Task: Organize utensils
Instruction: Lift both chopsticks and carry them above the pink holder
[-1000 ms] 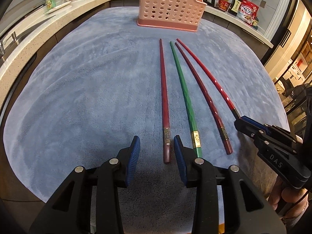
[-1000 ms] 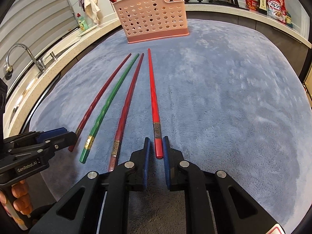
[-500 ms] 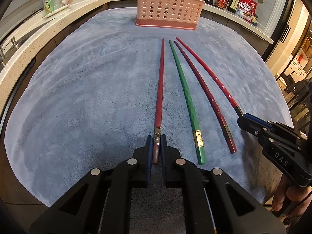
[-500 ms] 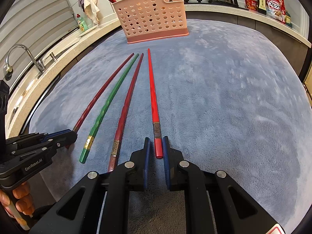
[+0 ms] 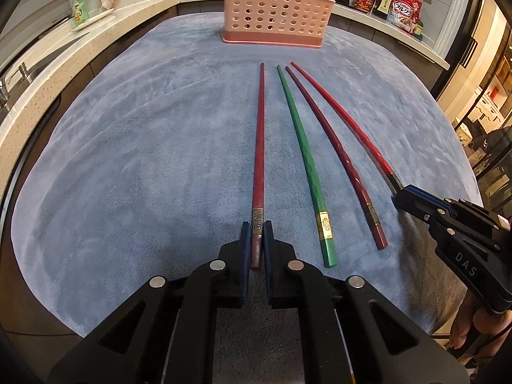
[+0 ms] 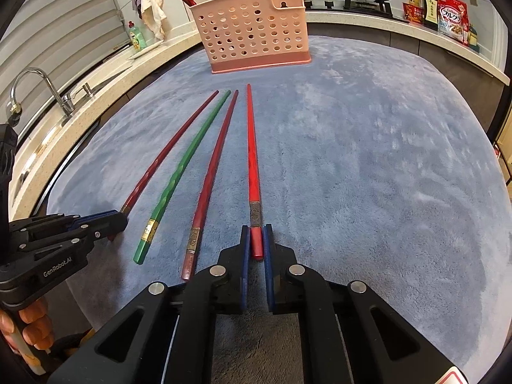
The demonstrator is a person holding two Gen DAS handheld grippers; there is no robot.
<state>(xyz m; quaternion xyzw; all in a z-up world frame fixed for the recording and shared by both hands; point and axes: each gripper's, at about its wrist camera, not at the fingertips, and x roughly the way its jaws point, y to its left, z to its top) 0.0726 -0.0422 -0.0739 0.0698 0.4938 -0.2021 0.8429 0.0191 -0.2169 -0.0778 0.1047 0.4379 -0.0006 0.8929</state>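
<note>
**Two grippers, two chopsticks**

Four chopsticks lie side by side on a blue-grey mat [image 5: 128,160], tips toward a pink perforated utensil holder [image 5: 275,6]. The left gripper [image 5: 256,240] pinches the butt of the dark red chopstick [image 5: 259,147] at the row's left end; the right gripper [image 6: 256,243] clamps the bright red chopstick [image 6: 252,160] at the opposite end. A green chopstick [image 5: 304,153] and a maroon chopstick [image 5: 336,147] rest between them.

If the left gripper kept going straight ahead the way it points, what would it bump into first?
Probably the pink utensil basket. The left gripper is shut on the dark red chopstick, which points at the basket; only blue mat lies between. Depth is hard to judge.
</note>
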